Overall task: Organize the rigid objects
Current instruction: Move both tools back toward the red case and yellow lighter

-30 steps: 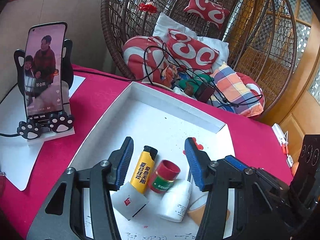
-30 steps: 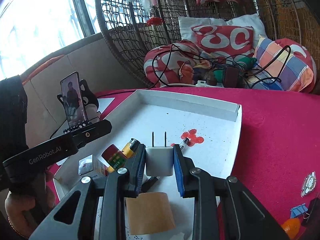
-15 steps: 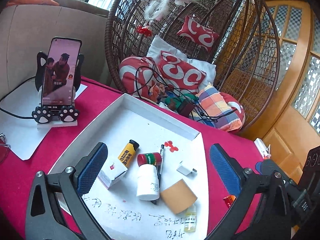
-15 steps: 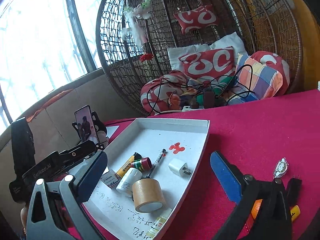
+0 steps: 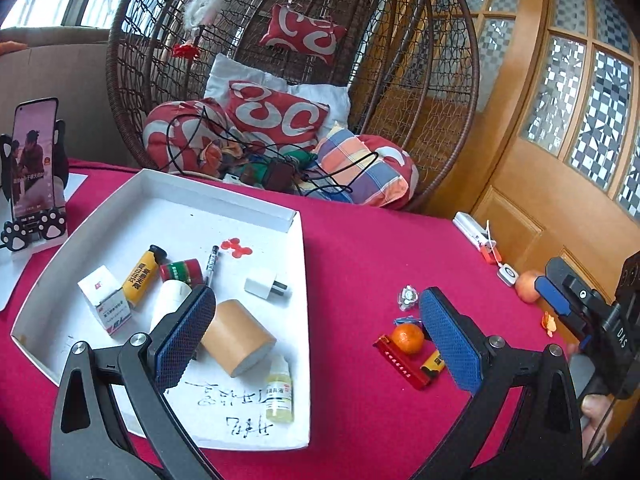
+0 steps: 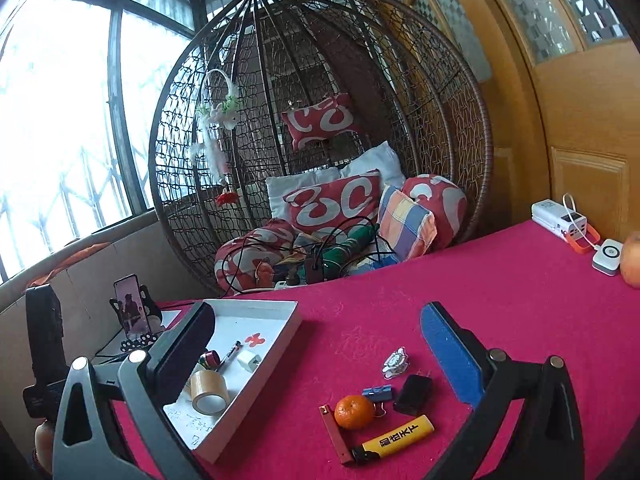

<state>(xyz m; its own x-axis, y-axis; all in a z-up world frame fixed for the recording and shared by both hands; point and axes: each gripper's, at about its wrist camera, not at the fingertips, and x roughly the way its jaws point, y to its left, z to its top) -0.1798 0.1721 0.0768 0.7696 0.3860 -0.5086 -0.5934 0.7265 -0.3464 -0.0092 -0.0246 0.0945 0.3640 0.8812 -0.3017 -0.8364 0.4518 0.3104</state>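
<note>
A white tray (image 5: 298, 264) on the red table holds a white charger plug (image 5: 262, 286), a tape roll (image 5: 236, 338), a yellow lighter (image 5: 142, 274), a red-capped jar (image 5: 182, 270), a white bottle (image 5: 170, 304), a pen (image 5: 211, 264), a small box (image 5: 105, 300) and a dropper bottle (image 5: 279, 394). My left gripper (image 5: 316, 340) is open and empty above the tray's right edge. My right gripper (image 6: 316, 348) is open and empty, raised over the table. Below it lie a tangerine (image 6: 354, 412), a yellow lighter (image 6: 396, 438), a red stick (image 6: 334, 434), a black charger (image 6: 413, 394), a blue clip (image 6: 376, 393) and a badge (image 6: 396, 362).
A phone on a paw stand (image 5: 34, 174) stands left of the tray. A wicker egg chair with cushions and cables (image 6: 320, 140) stands behind the table. A power bank (image 6: 560, 218), a small white device (image 6: 608, 256) and an orange fruit (image 6: 631, 258) lie at the far right.
My right gripper let go of the white charger plug in the tray, opened and rose back to the right. My left gripper opened wide and drew up and right, away from the tray's items.
</note>
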